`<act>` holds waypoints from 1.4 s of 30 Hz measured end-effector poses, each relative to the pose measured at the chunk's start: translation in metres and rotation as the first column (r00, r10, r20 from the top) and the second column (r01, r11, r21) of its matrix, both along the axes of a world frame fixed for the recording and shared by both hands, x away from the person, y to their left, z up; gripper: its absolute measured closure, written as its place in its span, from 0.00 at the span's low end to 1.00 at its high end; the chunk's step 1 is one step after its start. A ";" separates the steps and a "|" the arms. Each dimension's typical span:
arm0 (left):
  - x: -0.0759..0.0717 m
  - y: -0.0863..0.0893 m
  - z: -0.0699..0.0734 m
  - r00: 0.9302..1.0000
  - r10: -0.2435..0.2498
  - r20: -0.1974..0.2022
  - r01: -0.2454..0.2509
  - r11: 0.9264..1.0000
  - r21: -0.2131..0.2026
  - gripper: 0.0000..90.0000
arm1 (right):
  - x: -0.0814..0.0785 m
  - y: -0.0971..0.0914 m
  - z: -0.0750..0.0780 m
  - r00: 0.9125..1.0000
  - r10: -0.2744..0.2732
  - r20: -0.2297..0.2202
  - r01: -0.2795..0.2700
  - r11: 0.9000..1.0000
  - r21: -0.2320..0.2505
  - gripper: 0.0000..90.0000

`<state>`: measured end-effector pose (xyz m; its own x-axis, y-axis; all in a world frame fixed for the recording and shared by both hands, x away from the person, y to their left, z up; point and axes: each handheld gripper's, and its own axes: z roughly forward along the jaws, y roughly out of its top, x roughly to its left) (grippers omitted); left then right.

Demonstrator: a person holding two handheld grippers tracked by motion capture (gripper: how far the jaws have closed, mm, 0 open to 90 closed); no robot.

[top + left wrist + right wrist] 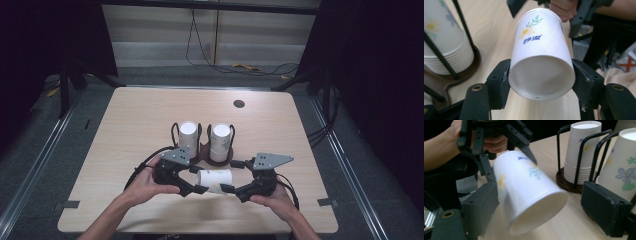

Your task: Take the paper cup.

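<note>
One paper cup, held sideways over desk's near edge

Paper cup (215,178) is pinched near its base by left tongs (201,189); right tongs (227,188) are spread around its other end, apparently not pressing. Light, thin-walled, easily crushed: gentle grip near the stiffer rim or base is advised.

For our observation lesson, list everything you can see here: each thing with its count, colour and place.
Held cup: one, white with flower print, on its side between the grippers.
Cup stacks: two, white, upright in the rack.
Rack: one, black wire on a brown base, table middle.
Table: one, light wood.
Hole: one, dark, far side of table.
Left gripper: black, shut on held cup.
Right gripper: black, open around it.
Hands: two, at the near edge.
</note>
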<state>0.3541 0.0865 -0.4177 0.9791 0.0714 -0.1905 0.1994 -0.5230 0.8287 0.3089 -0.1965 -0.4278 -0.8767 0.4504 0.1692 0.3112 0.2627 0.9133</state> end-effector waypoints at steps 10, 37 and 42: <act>0.001 0.001 0.001 1.000 0.002 -0.011 -0.003 1.000 -0.026 0.41 | 0.000 -0.001 -0.006 1.000 -0.001 -0.026 0.003 0.996 0.085 0.16; 0.001 0.005 0.008 0.999 0.018 -0.038 -0.022 0.993 -0.114 0.41 | 0.008 -0.003 -0.012 0.995 0.030 -0.095 -0.004 0.966 0.260 0.16; 0.001 0.005 0.009 0.999 0.011 -0.045 -0.016 0.992 -0.127 0.41 | 0.010 -0.003 -0.013 0.992 0.057 -0.116 -0.021 0.958 0.286 0.16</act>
